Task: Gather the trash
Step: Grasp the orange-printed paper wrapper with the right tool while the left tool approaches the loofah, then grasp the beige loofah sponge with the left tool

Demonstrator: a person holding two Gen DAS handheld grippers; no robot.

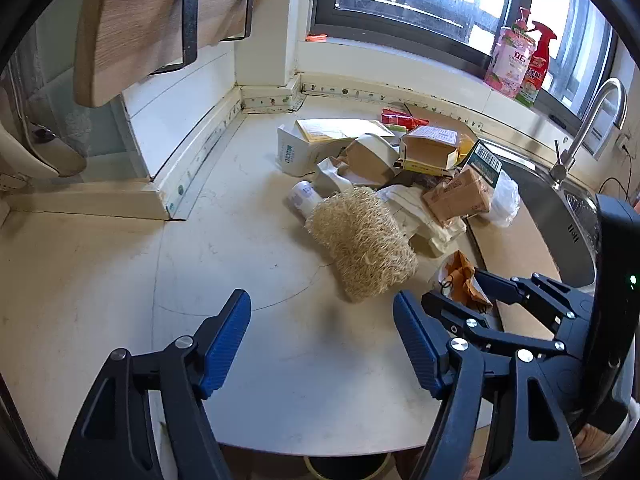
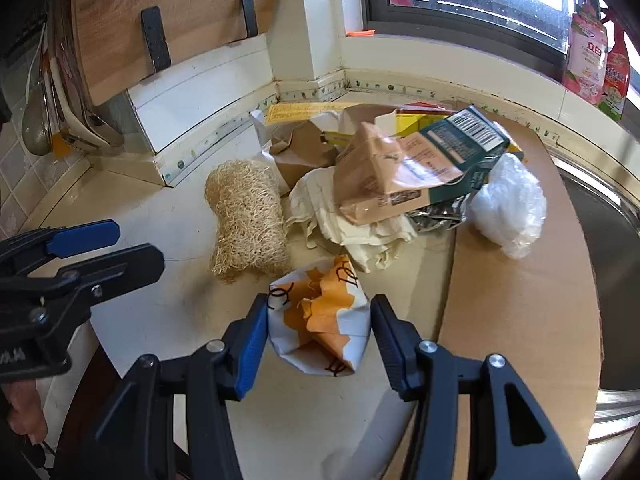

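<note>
A pile of trash lies on the white countertop: a straw-coloured loofah, brown paper bags, a green carton, crumpled white paper, a clear plastic bag. My right gripper is shut on a crumpled orange-and-white wrapper, both pads touching its sides. It also shows in the left wrist view. My left gripper is open and empty over bare counter, just in front of the loofah.
A flat cardboard sheet lies at the right beside the steel sink and tap. Detergent bottles stand on the window sill. A wooden cutting board hangs at the left.
</note>
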